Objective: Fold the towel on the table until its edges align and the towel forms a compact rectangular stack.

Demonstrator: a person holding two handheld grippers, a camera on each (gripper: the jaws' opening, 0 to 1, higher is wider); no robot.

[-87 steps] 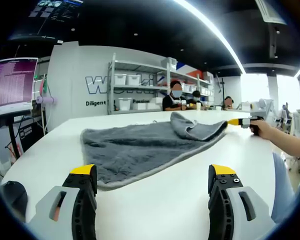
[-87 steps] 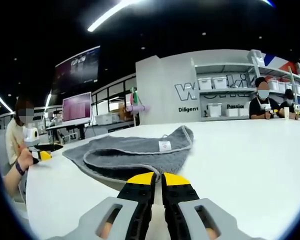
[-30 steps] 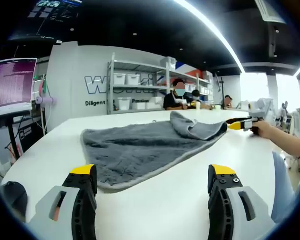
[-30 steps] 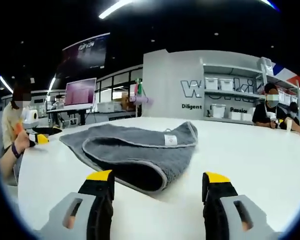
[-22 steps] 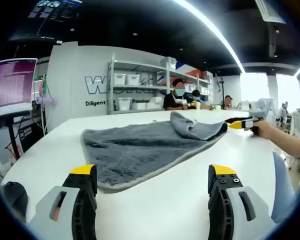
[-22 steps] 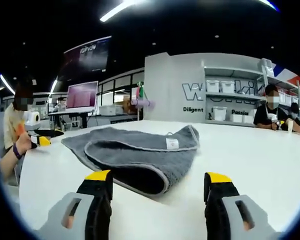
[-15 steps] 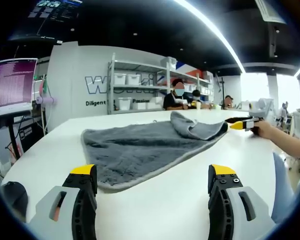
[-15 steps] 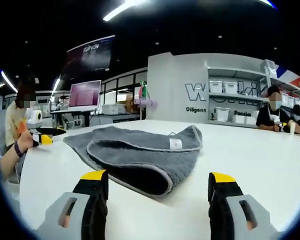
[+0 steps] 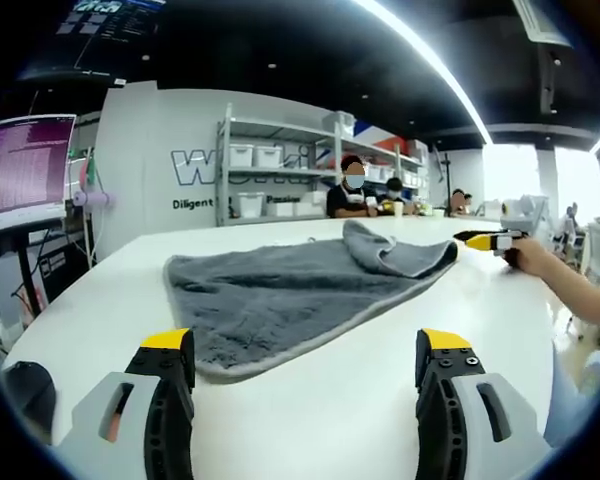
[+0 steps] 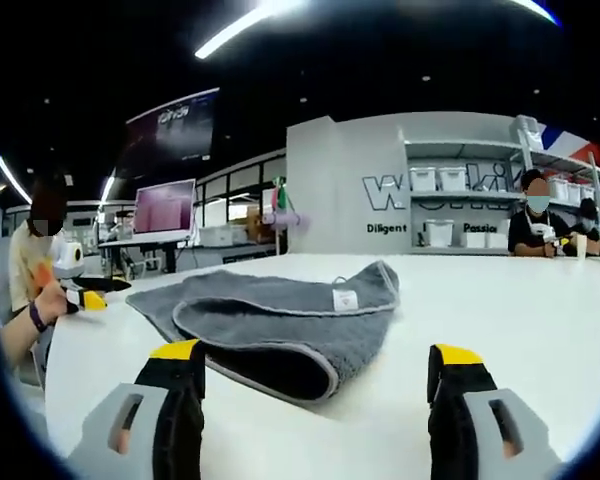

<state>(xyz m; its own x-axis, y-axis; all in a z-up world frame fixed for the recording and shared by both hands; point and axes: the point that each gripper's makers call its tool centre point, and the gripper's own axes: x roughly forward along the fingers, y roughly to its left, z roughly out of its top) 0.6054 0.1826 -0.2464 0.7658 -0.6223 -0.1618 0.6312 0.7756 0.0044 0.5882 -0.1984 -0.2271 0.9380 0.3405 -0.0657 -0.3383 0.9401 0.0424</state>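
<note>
A grey towel (image 9: 280,290) lies on the white table (image 9: 310,420), its far right corner folded over onto itself. My left gripper (image 9: 305,350) is open, its yellow-tipped jaws low over the table just short of the towel's near edge. In the right gripper view the towel (image 10: 280,320) shows its folded loop and a small white label (image 10: 345,299). My right gripper (image 10: 320,365) is open and hovers in front of that fold, touching nothing. It also appears in the left gripper view as the right gripper (image 9: 483,240), held by a hand beyond the towel's folded corner.
Shelves with white bins (image 9: 270,185) and seated people (image 9: 352,190) stand behind the table. A monitor (image 9: 25,165) sits at the far left. In the right gripper view the left gripper (image 10: 85,297) sits at the table's left edge, held by a hand.
The right gripper opened and let go of the towel's corner, which now lies folded on the towel. It has since drawn back slightly. The left gripper has stayed put.
</note>
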